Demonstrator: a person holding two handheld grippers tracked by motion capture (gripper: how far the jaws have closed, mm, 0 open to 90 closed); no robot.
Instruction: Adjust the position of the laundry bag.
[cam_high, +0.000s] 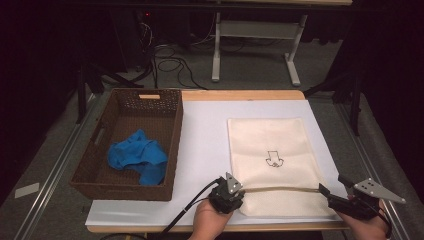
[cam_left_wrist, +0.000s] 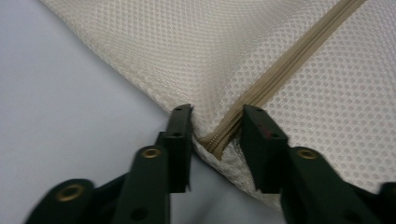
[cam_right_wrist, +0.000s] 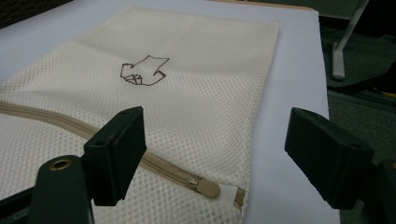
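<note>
Left gripper (cam_left_wrist: 215, 123): jaws stood narrowly apart, one on either side of the bag's corner where the tan zipper (cam_left_wrist: 280, 74) ended; the pads were at the mesh, but whether they pressed on it could not be told. In the high view this gripper (cam_high: 227, 192) sat at lower centre, at the near left corner of the mesh laundry bag (cam_high: 272, 145).

Right gripper (cam_right_wrist: 212, 140): jaws stood wide apart with nothing gripped; below the gap lay the zipper pull (cam_right_wrist: 203, 186) at the bag's near right corner. In the high view it (cam_high: 332, 192) sat at lower right, just off the bag's edge.

The bag lay flat right of centre on a white sheet (cam_high: 205, 145), a small dark drawing (cam_high: 274, 159) on its face.

Left of frame, a brown woven basket (cam_high: 100, 135) held a crumpled blue cloth (cam_high: 137, 156).
</note>
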